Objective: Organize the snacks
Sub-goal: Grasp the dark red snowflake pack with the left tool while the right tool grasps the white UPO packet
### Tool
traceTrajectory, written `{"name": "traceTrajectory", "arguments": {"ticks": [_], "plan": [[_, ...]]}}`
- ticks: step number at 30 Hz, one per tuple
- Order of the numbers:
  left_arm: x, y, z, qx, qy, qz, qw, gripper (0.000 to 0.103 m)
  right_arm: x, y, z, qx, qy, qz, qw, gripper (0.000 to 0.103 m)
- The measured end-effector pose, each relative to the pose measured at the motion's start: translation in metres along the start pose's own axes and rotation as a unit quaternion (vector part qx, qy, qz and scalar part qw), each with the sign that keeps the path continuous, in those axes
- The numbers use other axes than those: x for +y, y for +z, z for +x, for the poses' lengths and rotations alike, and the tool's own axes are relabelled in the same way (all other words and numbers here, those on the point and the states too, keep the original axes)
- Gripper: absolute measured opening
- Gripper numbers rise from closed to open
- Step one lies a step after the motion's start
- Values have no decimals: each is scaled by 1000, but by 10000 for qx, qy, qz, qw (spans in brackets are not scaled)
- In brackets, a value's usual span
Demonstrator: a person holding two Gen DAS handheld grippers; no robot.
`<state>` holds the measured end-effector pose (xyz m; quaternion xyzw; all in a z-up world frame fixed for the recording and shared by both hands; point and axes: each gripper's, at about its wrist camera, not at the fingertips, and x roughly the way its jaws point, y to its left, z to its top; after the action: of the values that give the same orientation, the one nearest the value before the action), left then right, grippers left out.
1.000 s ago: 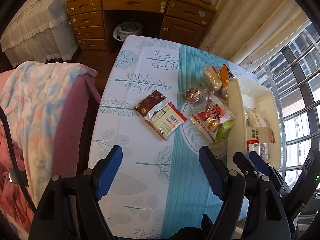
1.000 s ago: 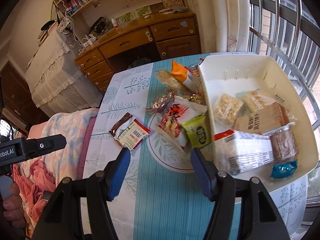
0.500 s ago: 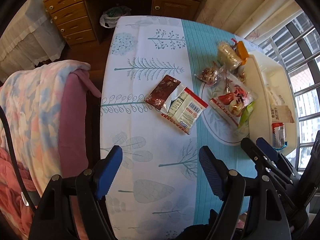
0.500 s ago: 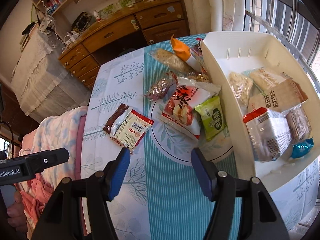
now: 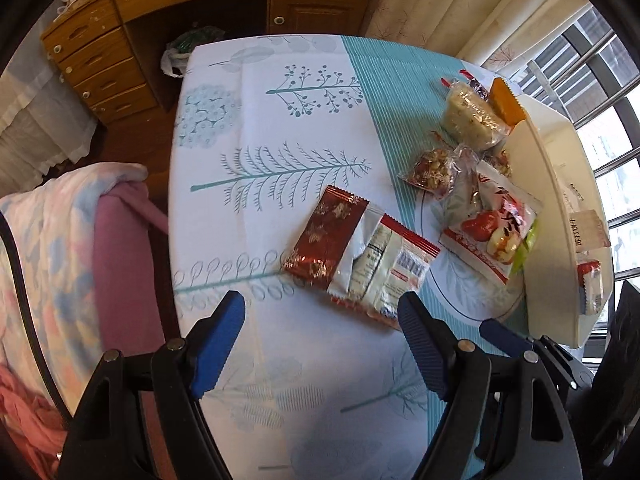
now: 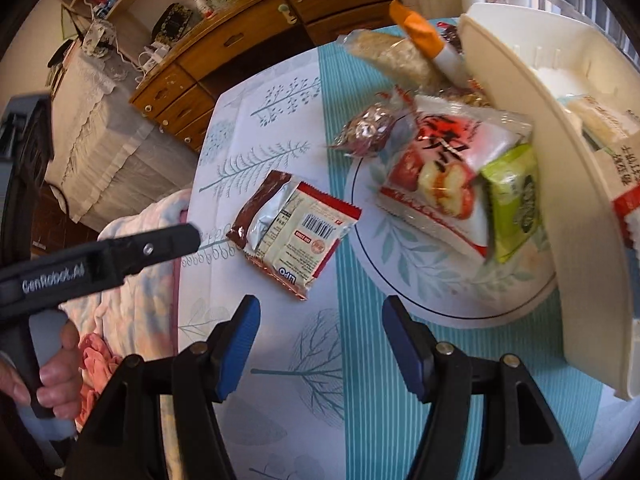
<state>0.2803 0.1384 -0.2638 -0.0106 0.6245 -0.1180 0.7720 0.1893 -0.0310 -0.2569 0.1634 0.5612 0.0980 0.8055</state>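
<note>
The left gripper (image 5: 320, 336) and right gripper (image 6: 318, 346) both hang with jaws wide and nothing between them over the leaf-print tablecloth (image 5: 280, 128). Mid-frame in the right wrist view lies a white-and-red wafer packet (image 6: 306, 240), barcode up, its logo reading "Lipo" upside down, overlapping a dark red foil packet (image 5: 326, 236). To the right, a red-and-white packet with large Chinese characters (image 6: 444, 168) and a green packet (image 6: 514, 196) lean by the white bin (image 6: 532, 120). At left, a hand (image 6: 52, 380) grips a handle marked "GenRobot.AI".
</note>
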Motion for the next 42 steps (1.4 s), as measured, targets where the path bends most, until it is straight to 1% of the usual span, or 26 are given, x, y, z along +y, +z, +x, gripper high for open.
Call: {"name": "traceTrajectory", "arguments": {"ticks": [3,6,11,16,18,19,21,25,29,30,31,32,34,38,41,42], "plan": [[2,7,21,94,97,28,9999,78,6,-1,11,-31,-63,-152,9999,64],[5,11,36,199,34,-9,9998,78,10,0,20,-69,-79,-225,9997,64],[8,16,50,265,29,42,9996,78,14,-1,30,-197,-75,-233,9995,65],[8,18,62,363,44,127,9993,70,16,1,37,-354,-141,-124,9992,65],[10,19,67,404,26,120,9991,61,15,2,40,-398,-171,-69,9990,65],[10,19,68,413,2,114,9991,59,16,3,41,-410,-168,-52,9990,65],[11,21,68,345,-12,137,9993,51,16,5,43,-443,-162,-39,9989,65],[16,26,69,279,-82,150,9995,47,21,10,50,-463,-202,-46,9987,65],[26,25,68,242,-135,89,9996,44,26,15,57,-454,-299,-47,9985,65],[30,25,67,224,-136,55,9996,43,27,15,58,-442,-313,-51,9985,67],[32,24,64,205,-141,27,9997,43,29,16,59,-476,-333,-80,9983,73],[36,24,63,179,-142,-11,9997,42,30,17,60,-479,-352,-79,9982,85],[44,22,59,155,-130,-82,9998,42,32,19,63,-466,-380,-59,9982,87],[60,20,49,60,-167,-252,9995,42,38,22,67,-522,-726,-132,9959,87],[71,14,39,-26,-171,-405,9990,42,46,22,72,-503,-1096,-300,9923,86],[74,13,35,-52,-177,-456,9988,42,48,22,73,-491,-1215,-358,9907,84]]}}
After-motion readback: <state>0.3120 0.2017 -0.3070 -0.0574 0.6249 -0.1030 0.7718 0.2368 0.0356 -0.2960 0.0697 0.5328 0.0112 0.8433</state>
